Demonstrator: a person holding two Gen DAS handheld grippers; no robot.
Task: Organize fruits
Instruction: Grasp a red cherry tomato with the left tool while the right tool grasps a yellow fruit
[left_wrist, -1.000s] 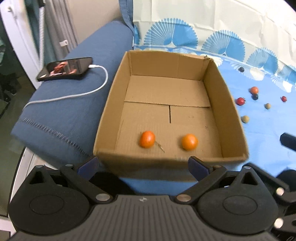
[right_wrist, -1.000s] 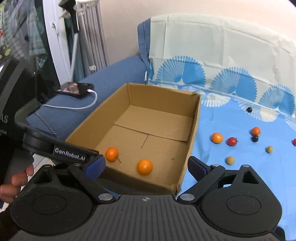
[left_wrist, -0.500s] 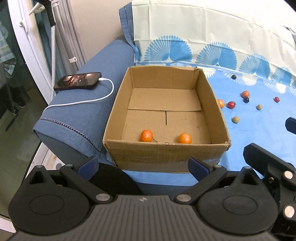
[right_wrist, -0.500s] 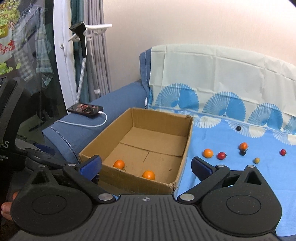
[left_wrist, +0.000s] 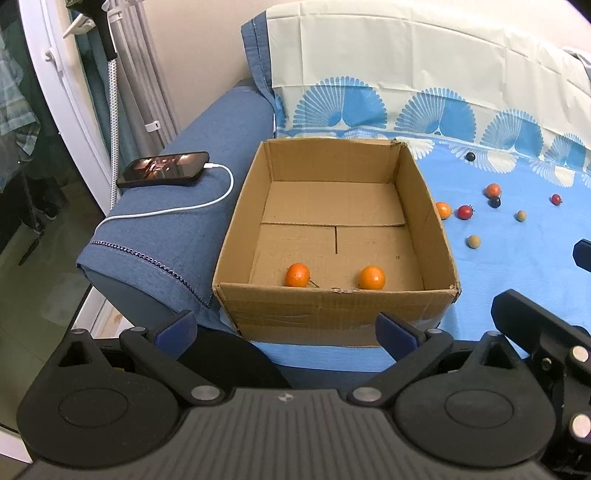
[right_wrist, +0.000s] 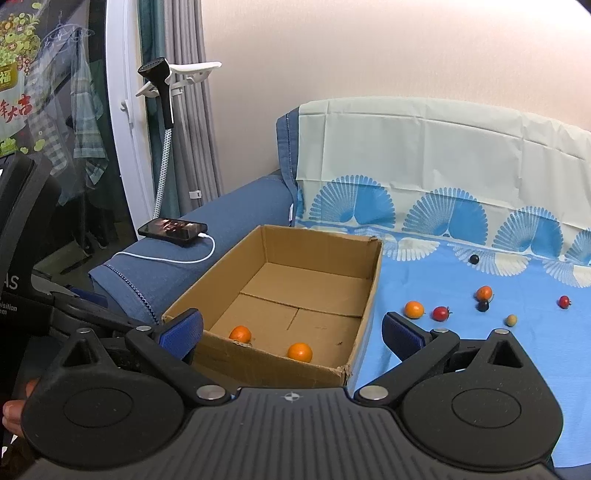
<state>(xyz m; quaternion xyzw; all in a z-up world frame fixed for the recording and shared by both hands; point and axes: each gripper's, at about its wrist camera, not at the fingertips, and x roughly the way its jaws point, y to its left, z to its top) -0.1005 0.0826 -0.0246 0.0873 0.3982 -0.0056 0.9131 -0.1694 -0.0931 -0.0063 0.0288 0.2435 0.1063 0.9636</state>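
Both grippers, left gripper (left_wrist: 284, 328) and right gripper (right_wrist: 291, 328), are drawn back from the cardboard box (left_wrist: 334, 306), jaws spread and empty, two oranges (left_wrist: 297, 274) lying inside near its front wall; next, loose fruit (right_wrist: 414, 309) on the right must be fetched.

A phone (left_wrist: 163, 172) with a white charging cable (left_wrist: 207, 201) lies on the sofa arm (left_wrist: 155, 236).
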